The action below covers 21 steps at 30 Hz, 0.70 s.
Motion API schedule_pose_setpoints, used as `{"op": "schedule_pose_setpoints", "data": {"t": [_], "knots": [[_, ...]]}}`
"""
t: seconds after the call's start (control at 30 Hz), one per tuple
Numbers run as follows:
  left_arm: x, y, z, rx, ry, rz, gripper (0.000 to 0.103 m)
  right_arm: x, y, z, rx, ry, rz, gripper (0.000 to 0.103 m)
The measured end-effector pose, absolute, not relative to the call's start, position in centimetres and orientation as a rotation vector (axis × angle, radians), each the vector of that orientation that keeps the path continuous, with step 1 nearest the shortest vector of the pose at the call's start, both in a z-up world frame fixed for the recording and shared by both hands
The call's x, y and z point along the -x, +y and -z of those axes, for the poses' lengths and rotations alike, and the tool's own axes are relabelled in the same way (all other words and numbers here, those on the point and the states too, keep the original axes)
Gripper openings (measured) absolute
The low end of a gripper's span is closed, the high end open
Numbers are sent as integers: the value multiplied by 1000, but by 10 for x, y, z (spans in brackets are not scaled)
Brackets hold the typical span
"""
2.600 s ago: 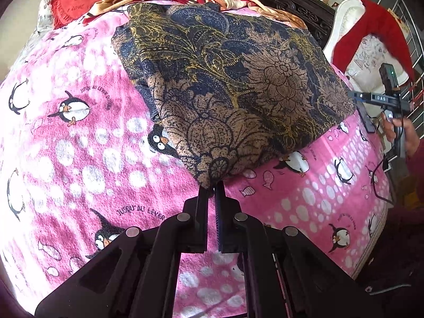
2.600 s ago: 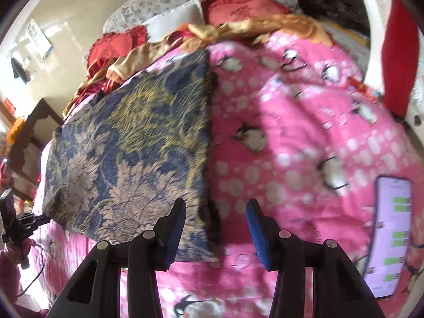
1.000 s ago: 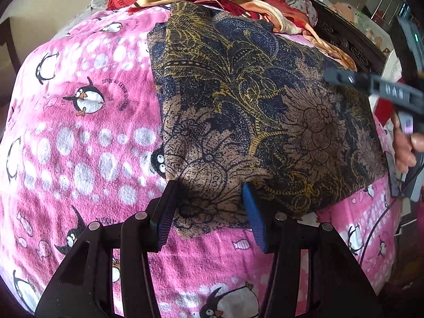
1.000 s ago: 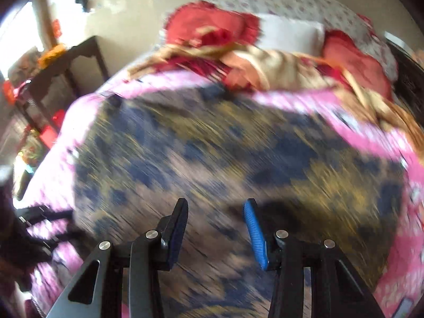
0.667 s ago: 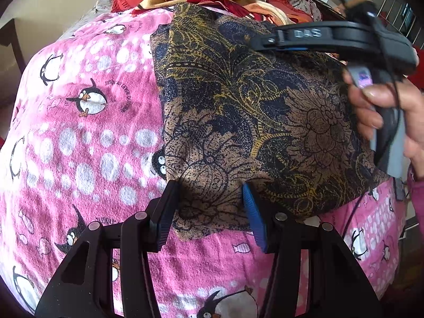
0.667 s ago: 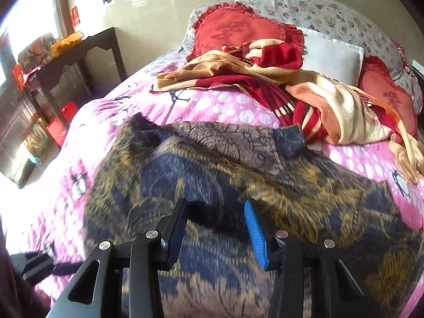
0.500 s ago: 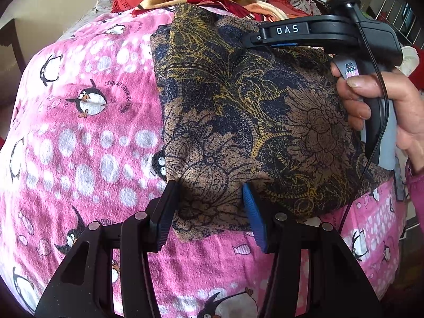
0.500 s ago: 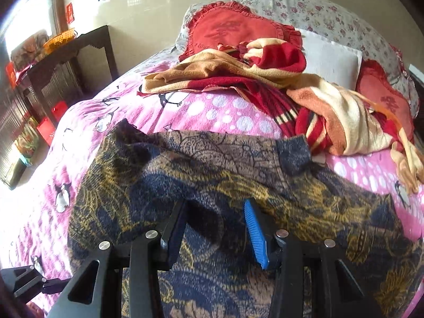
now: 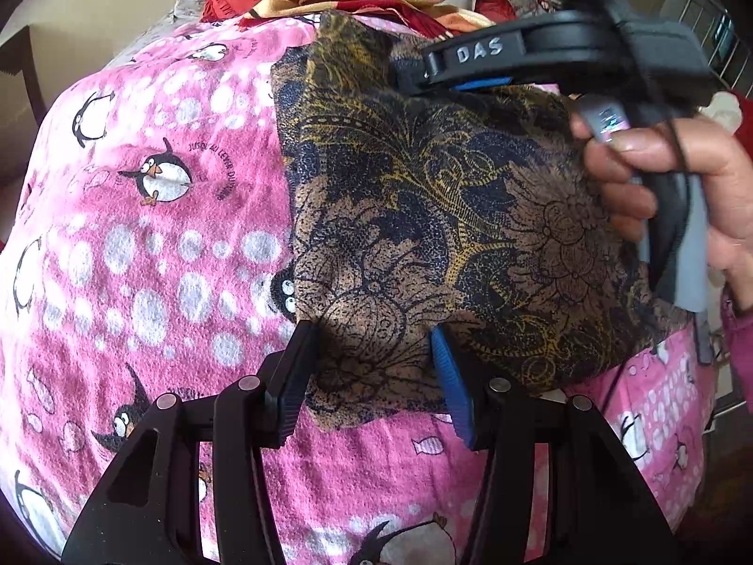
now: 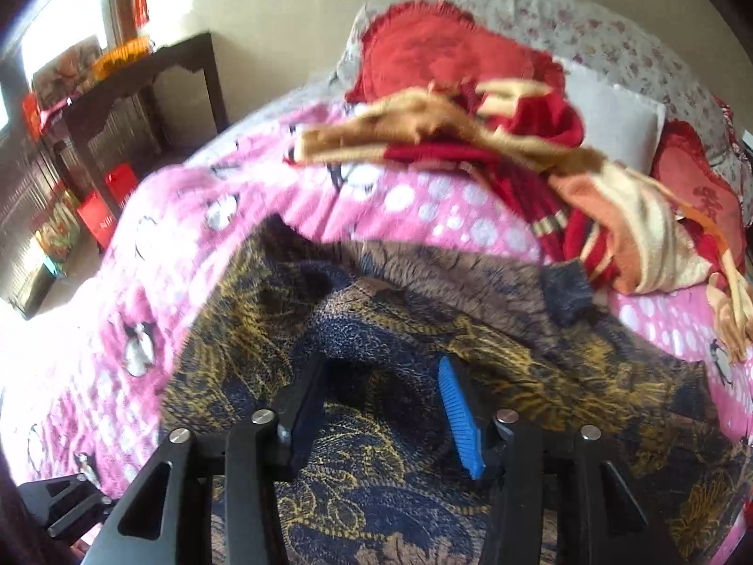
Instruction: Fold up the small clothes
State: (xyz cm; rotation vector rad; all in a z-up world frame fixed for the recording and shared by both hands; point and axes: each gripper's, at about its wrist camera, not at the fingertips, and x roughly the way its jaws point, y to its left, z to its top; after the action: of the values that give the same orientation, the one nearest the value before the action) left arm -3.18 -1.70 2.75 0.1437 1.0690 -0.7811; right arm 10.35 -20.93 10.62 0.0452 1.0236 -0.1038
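1. A thin, paisley-printed navy-and-tan garment [image 9: 447, 216] lay folded on the fleecy pink penguin blanket [image 9: 141, 245].
2. The left gripper [image 9: 372, 376] stood half-open, ribbed pads astride the garment's near corner, not pinching.
3. The right gripper [image 10: 381, 405], jaws opening, hovered over the rumpled far edge, gripping nothing.

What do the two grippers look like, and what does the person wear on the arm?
Both are black plastic. The left gripper has angular fingers with silver bolts; one pad is black, the other pad blue and ribbed. The right gripper is built the same way; from the side it shows white letters "DAS", a grey handle and a thin black cable. The sleeve is dark pink.
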Motion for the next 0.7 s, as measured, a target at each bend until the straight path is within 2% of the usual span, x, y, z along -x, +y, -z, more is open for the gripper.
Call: {"op": "schedule_pose_setpoints", "data": {"t": [0.2, 0.27, 0.3, 0.33, 0.47, 0.53, 0.7], "knots": [[13, 14, -27, 57, 1116, 760, 51, -116, -203, -127, -81, 1028, 83, 52], [7, 22, -26, 109, 1110, 746, 51, -121, -196, -136, -90, 1018, 65, 65], [5, 24, -25, 124, 1111, 738, 51, -125, -191, -140, -93, 1015, 51, 77], [2, 26, -24, 135, 1116, 734, 51, -130, -184, -141, -99, 1018, 32, 80], [1, 26, -22, 144, 1117, 735, 52, -147, -152, -129, -51, 1070, 21, 80], [2, 25, -21, 135, 1111, 746, 57, -156, -137, -115, 4, 1115, 41, 81], [-4, 18, -18, 141, 1111, 750, 59, -169, -120, -80, 140, 1166, 129, 89]]}}
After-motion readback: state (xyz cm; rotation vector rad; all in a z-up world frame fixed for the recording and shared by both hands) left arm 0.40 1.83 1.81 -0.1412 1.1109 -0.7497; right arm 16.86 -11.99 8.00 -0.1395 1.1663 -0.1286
